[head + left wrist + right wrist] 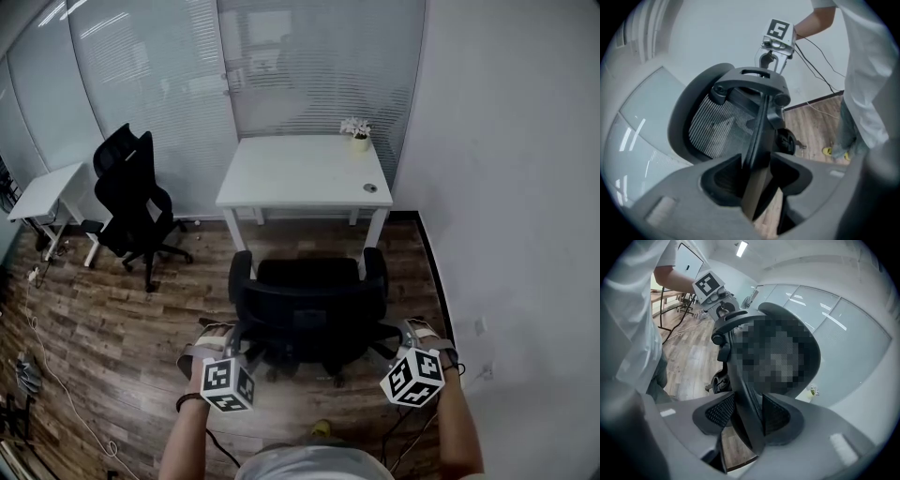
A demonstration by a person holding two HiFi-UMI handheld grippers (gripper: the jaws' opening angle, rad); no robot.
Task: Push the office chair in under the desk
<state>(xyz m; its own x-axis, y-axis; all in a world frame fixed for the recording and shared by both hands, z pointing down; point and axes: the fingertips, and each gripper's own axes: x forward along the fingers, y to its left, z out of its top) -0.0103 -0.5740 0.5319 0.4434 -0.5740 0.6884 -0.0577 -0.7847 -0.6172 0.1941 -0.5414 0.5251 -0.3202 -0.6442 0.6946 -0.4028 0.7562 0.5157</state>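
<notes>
The office chair (309, 300) stands on the wooden floor (122, 319) just in front of the white desk (300, 173), its back toward the person and its seat facing the gap between the desk's two near legs. Its front reaches about to the desk's near edge, so the seat is not yet under the top. As I judge it, the push is at its start: the grip is taken and nearly all the travel remains.

The left tool (234, 345) is clamped on the left rim of the chair's backrest. In the left gripper view the thin dark rim runs straight between its jaws (757, 176), and both pads press it. The right tool (394, 343) is closed the same way on the right rim, and the right gripper view shows the frame pinched between its mesh-faced pads (776, 416). Both hold at about the same height, one at each side of the back.

The armrests sit close to the width between the desk legs, so the chair probably needs to go in straight to clear them.

A small potted plant (357, 131) stands at the desk's far right corner. Far to the left, well apart, are a second black chair (131, 202) and another white desk (47, 192). A plain wall (516, 187) runs along the right.
</notes>
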